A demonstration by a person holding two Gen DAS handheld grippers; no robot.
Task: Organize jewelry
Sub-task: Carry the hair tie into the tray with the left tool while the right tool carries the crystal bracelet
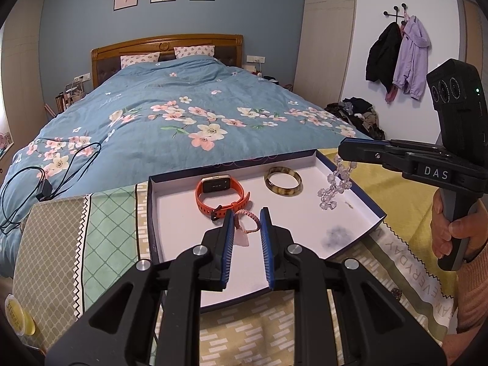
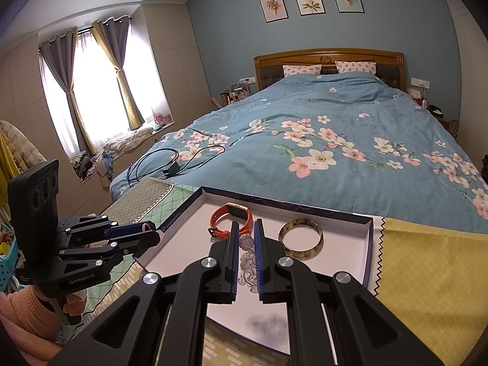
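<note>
A shallow blue-rimmed box (image 1: 154,213) with a white floor lies on a patterned cloth at the foot of the bed. In it are an orange smartwatch (image 1: 221,193) and a tortoiseshell bangle (image 1: 283,181). My left gripper (image 1: 247,216) is shut on a pink braided bracelet (image 1: 248,221) with a pale pendant, over the box's near part. My right gripper (image 2: 246,228) is shut on a clear crystal bead bracelet (image 2: 247,262), which hangs over the box's right side (image 1: 334,183). The watch (image 2: 231,218) and bangle (image 2: 300,238) also show in the right wrist view.
The bed with a blue floral duvet (image 1: 183,113) lies behind the box. A black cable (image 1: 45,183) lies on its left side. A yellow cloth (image 2: 427,268) covers the surface right of the box. A yellow round lid (image 1: 18,317) sits at the near left.
</note>
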